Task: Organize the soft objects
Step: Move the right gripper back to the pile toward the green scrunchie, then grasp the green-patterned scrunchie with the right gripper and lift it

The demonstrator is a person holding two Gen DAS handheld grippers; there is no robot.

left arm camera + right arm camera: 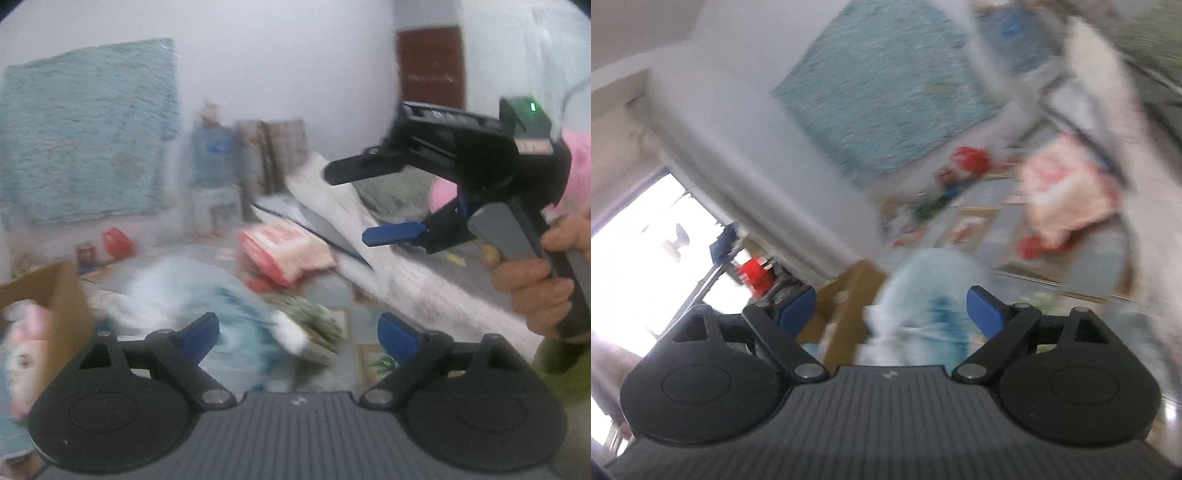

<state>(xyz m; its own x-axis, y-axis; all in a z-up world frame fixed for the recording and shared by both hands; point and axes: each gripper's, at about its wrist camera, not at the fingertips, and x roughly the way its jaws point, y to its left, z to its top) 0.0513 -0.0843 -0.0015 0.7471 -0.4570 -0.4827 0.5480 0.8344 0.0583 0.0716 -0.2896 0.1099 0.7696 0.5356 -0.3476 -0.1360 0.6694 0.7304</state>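
My left gripper (pixel 299 332) stands open with nothing between its blue pads. Below it on the floor lies a blurred white and blue soft thing (pixel 207 306). A cardboard box (pixel 55 295) at the left holds a pink and white plush toy (pixel 26 343). A pink and white soft bundle (pixel 288 251) lies further back. My right gripper (pixel 347 205) is held in a hand at the upper right, open and empty. In the right wrist view the right gripper (pixel 890 306) is open over the white and blue thing (pixel 923 291), beside the box (pixel 849 306); the bundle (pixel 1067 188) is at the right.
A teal mat (pixel 88 129) leans on the wall. A water bottle (pixel 214 155) stands behind, with red items (pixel 116 240) on the floor. A white bed edge (pixel 369 240) runs along the right. A green and white item (pixel 317 325) lies nearby. A bright window (pixel 639 258) fills the left.
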